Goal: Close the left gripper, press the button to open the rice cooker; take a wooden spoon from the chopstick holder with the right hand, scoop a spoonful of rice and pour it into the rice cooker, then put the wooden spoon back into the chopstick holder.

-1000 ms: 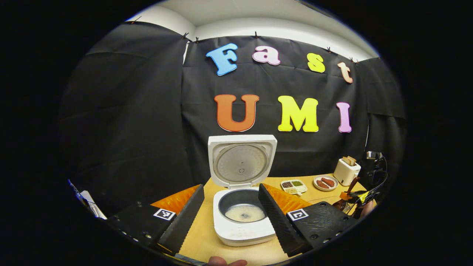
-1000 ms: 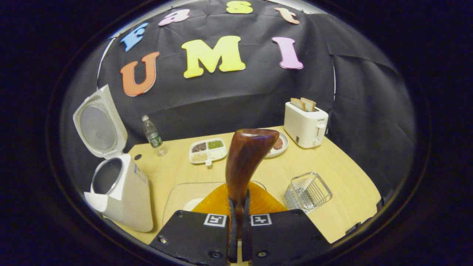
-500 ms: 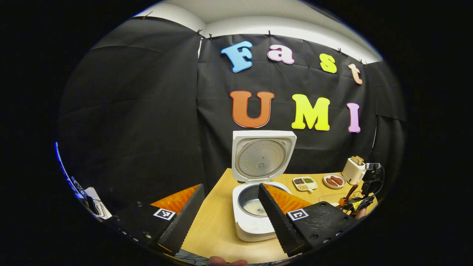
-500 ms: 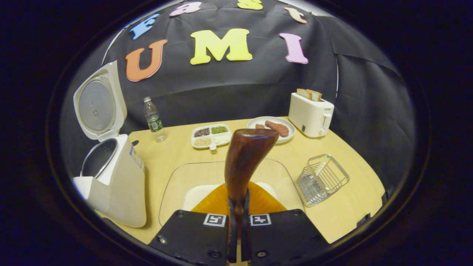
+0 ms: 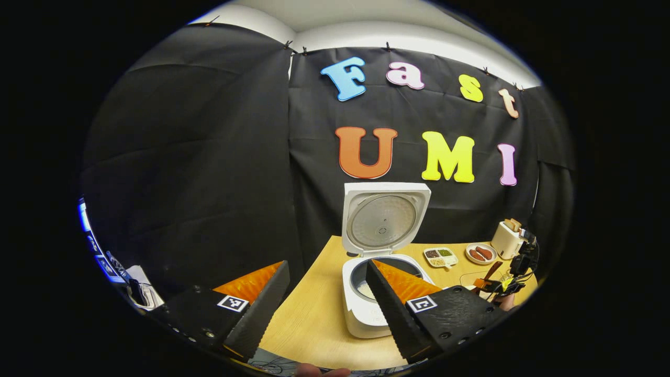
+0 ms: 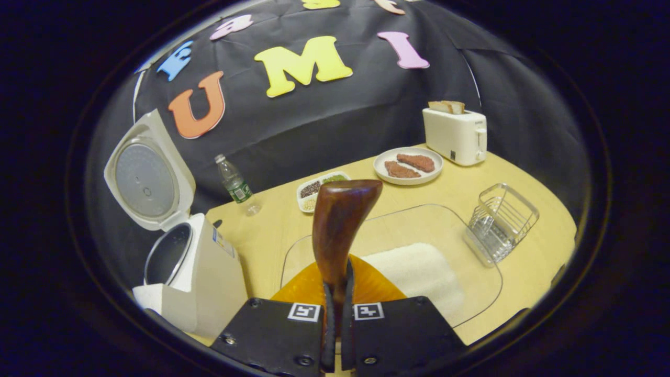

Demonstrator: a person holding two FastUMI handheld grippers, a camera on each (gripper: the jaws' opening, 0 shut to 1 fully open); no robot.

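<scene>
The white rice cooker (image 5: 369,314) stands with its lid (image 5: 384,220) raised and rice in its pot. My left gripper (image 5: 327,267) hangs open before it, empty, set back from the cooker. In the right gripper view, my right gripper (image 6: 337,285) is shut on the handle of the dark wooden spoon (image 6: 343,225), which points up and forward above a clear tray (image 6: 398,222) holding a bed of white rice (image 6: 419,269). The rice cooker (image 6: 209,283) is at the left there. The wire chopstick holder (image 6: 500,220) sits right of the tray. That gripper and spoon (image 5: 489,272) also show far right in the left gripper view.
On the wooden table (image 6: 261,235) stand a water bottle (image 6: 235,183), a sectioned dish of grains (image 6: 319,186), a plate of browned meat (image 6: 408,165) and a white toaster with bread (image 6: 455,136). A black cloth wall backs the table.
My left gripper has drawn back and swung left, so the cooker looks smaller and farther right. My right gripper, still holding the spoon, has moved over the rice tray and rolled a little.
</scene>
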